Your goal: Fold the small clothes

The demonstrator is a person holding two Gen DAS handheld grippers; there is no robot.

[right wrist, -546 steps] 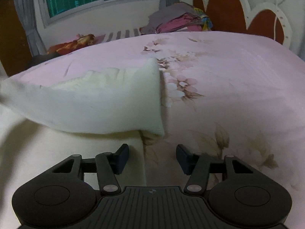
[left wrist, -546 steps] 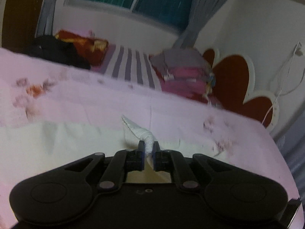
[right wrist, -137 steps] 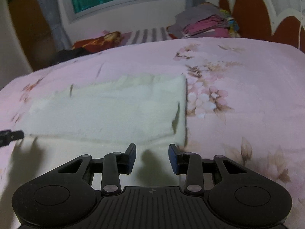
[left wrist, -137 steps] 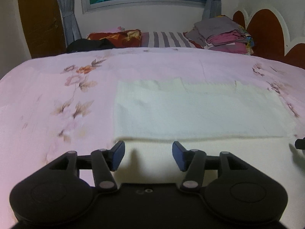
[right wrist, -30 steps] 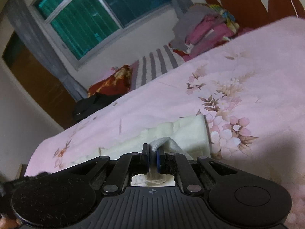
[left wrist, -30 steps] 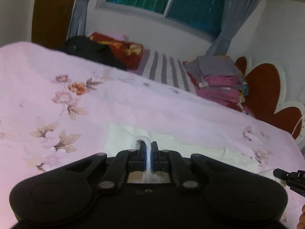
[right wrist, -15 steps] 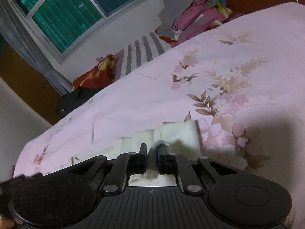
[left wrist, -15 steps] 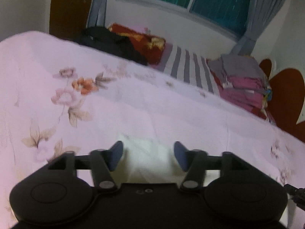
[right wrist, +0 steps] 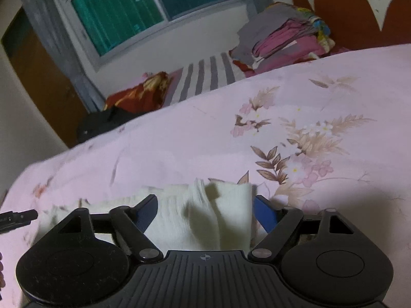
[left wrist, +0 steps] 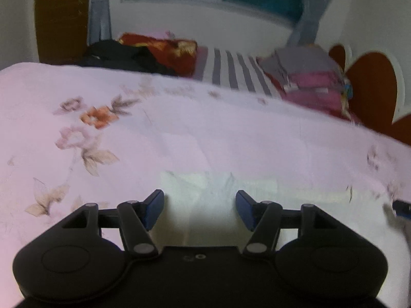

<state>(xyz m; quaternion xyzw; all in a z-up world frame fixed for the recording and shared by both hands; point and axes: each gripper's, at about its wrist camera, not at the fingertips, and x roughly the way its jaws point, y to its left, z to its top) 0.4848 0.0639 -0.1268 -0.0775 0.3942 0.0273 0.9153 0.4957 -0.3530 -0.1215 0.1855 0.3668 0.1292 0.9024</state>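
Observation:
A cream-white folded cloth [left wrist: 221, 192] lies on the pink floral bedspread [left wrist: 179, 133]. My left gripper [left wrist: 199, 206] is open and empty, just above the cloth's near-left part. In the right wrist view the same cloth [right wrist: 221, 215] lies rumpled with a raised fold. My right gripper [right wrist: 205, 211] is open, its fingers on either side of the cloth's right end. The right gripper's tip [left wrist: 400, 206] shows at the left view's right edge. The left gripper's tip [right wrist: 18, 217] shows at the right view's left edge.
Beyond the bedspread [right wrist: 308, 118] lie a stack of folded grey and pink clothes [left wrist: 308, 77], a striped sheet [left wrist: 231, 69], a red patterned pillow [left wrist: 164, 48] and a black garment [left wrist: 123, 56]. A red heart-shaped headboard [left wrist: 372, 84] is at the right, a window [right wrist: 143, 2] behind.
One second ago both grippers were shut on the cloth's edge, carrying it forward. The left gripper opened half a second ago; the right gripper has now opened too, and the cloth lies released.

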